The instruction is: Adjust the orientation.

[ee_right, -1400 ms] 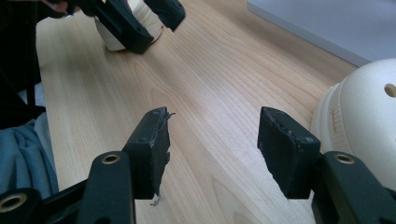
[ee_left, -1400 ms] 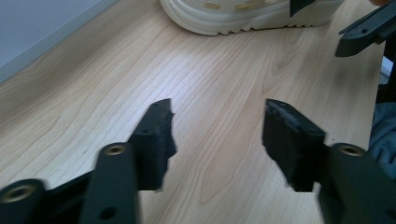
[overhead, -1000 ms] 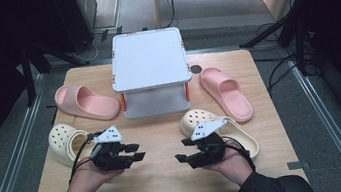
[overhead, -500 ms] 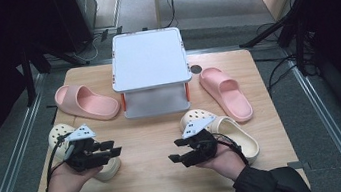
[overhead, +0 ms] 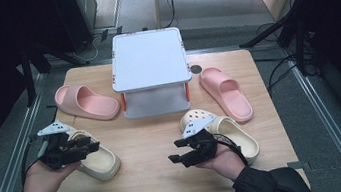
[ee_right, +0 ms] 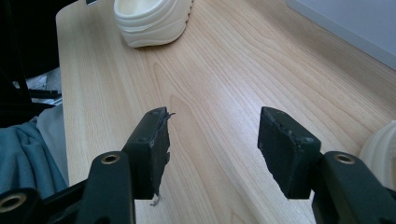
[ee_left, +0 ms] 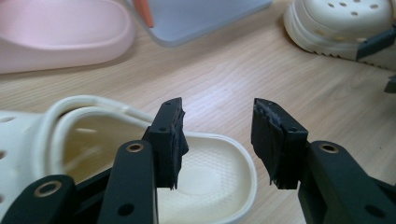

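Two pink slides (overhead: 86,103) (overhead: 226,93) flank a grey two-tier stand (overhead: 151,73) on the wooden table (overhead: 155,179).

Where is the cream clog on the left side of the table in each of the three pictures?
High view: cream clog lower left, under the left tool.
Left gripper view: lower left, behind the jaws.
Right gripper view: top, left of centre.
Shared landmark: grey stand.
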`<state>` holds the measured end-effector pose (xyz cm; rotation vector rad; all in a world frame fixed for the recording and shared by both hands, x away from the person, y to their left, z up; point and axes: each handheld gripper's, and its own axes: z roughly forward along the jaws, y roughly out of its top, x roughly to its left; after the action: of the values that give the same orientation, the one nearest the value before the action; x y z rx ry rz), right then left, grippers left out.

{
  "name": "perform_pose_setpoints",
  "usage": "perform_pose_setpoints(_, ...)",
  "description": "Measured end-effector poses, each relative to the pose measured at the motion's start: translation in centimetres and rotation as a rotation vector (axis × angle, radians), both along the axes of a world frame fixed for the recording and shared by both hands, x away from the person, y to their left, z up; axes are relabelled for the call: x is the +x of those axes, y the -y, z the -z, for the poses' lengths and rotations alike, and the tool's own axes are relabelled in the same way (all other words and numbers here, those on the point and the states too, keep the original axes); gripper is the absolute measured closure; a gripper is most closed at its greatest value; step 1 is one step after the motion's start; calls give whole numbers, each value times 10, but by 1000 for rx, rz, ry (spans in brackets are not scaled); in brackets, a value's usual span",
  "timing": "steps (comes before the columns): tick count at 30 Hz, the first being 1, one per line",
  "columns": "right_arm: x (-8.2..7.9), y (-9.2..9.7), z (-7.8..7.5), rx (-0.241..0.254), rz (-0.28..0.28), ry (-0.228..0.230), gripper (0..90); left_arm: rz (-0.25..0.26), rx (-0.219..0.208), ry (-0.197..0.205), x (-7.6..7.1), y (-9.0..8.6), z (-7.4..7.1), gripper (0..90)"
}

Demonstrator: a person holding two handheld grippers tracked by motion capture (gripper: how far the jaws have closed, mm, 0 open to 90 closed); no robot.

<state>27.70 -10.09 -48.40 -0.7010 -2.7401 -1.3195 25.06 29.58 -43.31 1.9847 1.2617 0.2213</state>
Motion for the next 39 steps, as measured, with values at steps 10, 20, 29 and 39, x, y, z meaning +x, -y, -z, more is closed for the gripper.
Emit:
perform_pose_setpoints(10,-1,3,2,-2,16,-8,439,-80,20,18,9,-32,-1,496)
perform_pose_setpoints(20,-4,9,3,0,43,-16,438,-117,36,-4,23,-46,8,490)
perform_pose_setpoints(29,-7,17,2,-2,80,-18,438,-119,118,-25,33,-47,25,501)
perform_pose_setpoints(39,-8,19,2,0,89,-19,436,-120,200,13,32,-43,28,611)
